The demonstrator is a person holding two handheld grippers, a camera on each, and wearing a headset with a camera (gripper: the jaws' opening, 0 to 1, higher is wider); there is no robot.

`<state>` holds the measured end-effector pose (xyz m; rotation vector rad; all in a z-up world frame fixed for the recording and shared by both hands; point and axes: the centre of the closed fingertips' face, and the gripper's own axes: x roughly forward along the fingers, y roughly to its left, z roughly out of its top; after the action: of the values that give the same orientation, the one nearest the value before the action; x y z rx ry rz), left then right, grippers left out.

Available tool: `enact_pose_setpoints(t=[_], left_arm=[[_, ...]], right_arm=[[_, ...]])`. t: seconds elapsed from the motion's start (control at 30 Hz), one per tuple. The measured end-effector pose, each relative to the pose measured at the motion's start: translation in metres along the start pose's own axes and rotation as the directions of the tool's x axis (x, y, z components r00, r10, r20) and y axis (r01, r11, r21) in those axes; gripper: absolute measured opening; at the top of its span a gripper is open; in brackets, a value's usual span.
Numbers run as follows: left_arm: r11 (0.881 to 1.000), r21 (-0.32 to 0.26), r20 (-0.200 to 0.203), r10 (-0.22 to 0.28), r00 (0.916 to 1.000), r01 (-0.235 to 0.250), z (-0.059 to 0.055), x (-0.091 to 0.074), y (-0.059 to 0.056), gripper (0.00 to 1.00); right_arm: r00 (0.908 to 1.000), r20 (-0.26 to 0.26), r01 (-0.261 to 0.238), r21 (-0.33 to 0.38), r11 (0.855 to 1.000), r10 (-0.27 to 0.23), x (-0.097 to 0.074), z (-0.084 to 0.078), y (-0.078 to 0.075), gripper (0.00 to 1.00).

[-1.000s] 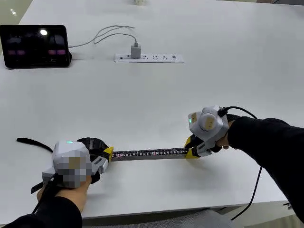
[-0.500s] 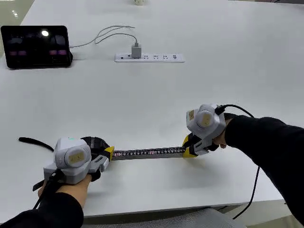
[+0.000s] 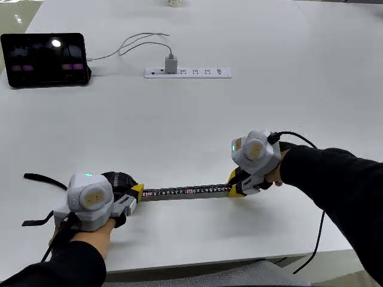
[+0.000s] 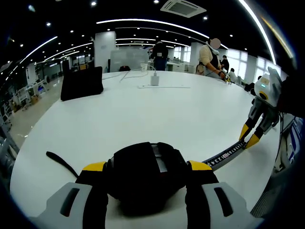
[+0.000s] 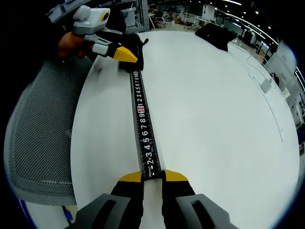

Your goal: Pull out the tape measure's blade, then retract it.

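Black-cased tape measure [image 3: 119, 181] sits near the front left edge of the white worktop [image 3: 251, 101], clamped between the fingers of the left gripper [image 4: 147, 167]. Its blade [image 5: 143, 124] lies flat on the worktop, drawn out to the right. The clenched fingers of the right gripper [image 5: 152, 176] pinch the blade's end. Assessment: the pull-out step is complete. Retraction appears to have begun, with most of the exposed length still to go back into the case. Against the frame one second earlier, the right gripper stands somewhat closer to the case and the exposed blade is shorter. The left gripper and the case hold their position.
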<state>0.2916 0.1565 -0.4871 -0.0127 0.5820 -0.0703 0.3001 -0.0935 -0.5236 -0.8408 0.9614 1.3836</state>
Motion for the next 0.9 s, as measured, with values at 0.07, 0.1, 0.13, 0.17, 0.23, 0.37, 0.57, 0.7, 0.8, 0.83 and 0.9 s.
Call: enact_pose_setpoints(t=[0.07, 0.1, 0.13, 0.17, 0.23, 0.37, 0.57, 0.7, 0.8, 0.83, 0.9], left_arm=[[1.0, 0.0, 0.002, 0.0, 1.0, 0.0, 0.0, 0.0001, -0.0001, 0.61], [1.0, 0.001, 0.002, 0.0, 1.0, 0.0, 0.0, 0.0002, -0.0002, 0.61], [1.0, 0.002, 0.0, 0.0, 1.0, 0.0, 0.0, 0.0002, -0.0002, 0.61], [1.0, 0.002, -0.001, -0.001, 1.0, 0.001, -0.0001, 0.0002, -0.0002, 0.61], [1.0, 0.001, -0.003, -0.002, 1.0, 0.002, -0.0003, 0.0003, -0.0002, 0.61], [1.0, 0.001, -0.002, -0.004, 1.0, 0.004, -0.0003, 0.0005, 0.0, 0.61], [1.0, -0.001, -0.01, -0.007, 0.9999, 0.007, -0.001, 0.0004, 0.0002, 0.61], [1.0, 0.003, -0.006, -0.006, 1.0, 0.006, -0.0007, 0.0002, 0.0001, 0.61], [1.0, 0.003, -0.007, -0.006, 1.0, 0.006, -0.0008, 0.0006, 0.0, 0.61], [1.0, 0.003, -0.008, -0.006, 0.9999, 0.006, -0.0008, 0.0006, 0.0, 0.61], [1.0, 0.003, -0.009, -0.008, 0.9999, 0.008, -0.0007, 0.0006, -0.0001, 0.61]], right_arm=[[1.0, -0.003, -0.003, 0.004, 1.0, 0.003, 0.0006, 0.0009, 0.0002, 0.1], [1.0, -0.003, -0.003, -0.001, 1.0, 0.003, 0.0008, 0.0014, 0.0002, 0.11], [1.0, -0.006, -0.002, 0.0, 1.0, 0.002, 0.0009, 0.0018, 0.0003, 0.11], [1.0, -0.006, -0.002, 0.001, 1.0, 0.002, 0.0013, 0.0021, 0.0002, 0.11], [1.0, -0.004, 0.0, 0.0, 1.0, 0.0, 0.0022, 0.0027, -0.0004, 0.11], [1.0, -0.001, -0.002, 0.0, 1.0, 0.002, 0.0023, 0.0041, 0.0001, 0.11], [0.9998, -0.017, 0.005, -0.015, 1.0, -0.005, 0.0037, 0.0059, 0.0006, 0.11], [0.9999, -0.013, 0.0, -0.032, 0.999, 0.0, 0.0041, 0.0078, 0.0013, 0.11], [0.9997, -0.023, 0.0, -0.039, 0.999, -0.001, 0.0055, 0.0085, 0.001, 0.11], [0.9997, -0.026, 0.001, -0.039, 0.999, -0.002, 0.0057, 0.0093, 0.0008, 0.11], [0.9993, -0.037, 0.003, -0.037, 0.999, -0.005, 0.0058, 0.01, 0.0009, 0.11]])
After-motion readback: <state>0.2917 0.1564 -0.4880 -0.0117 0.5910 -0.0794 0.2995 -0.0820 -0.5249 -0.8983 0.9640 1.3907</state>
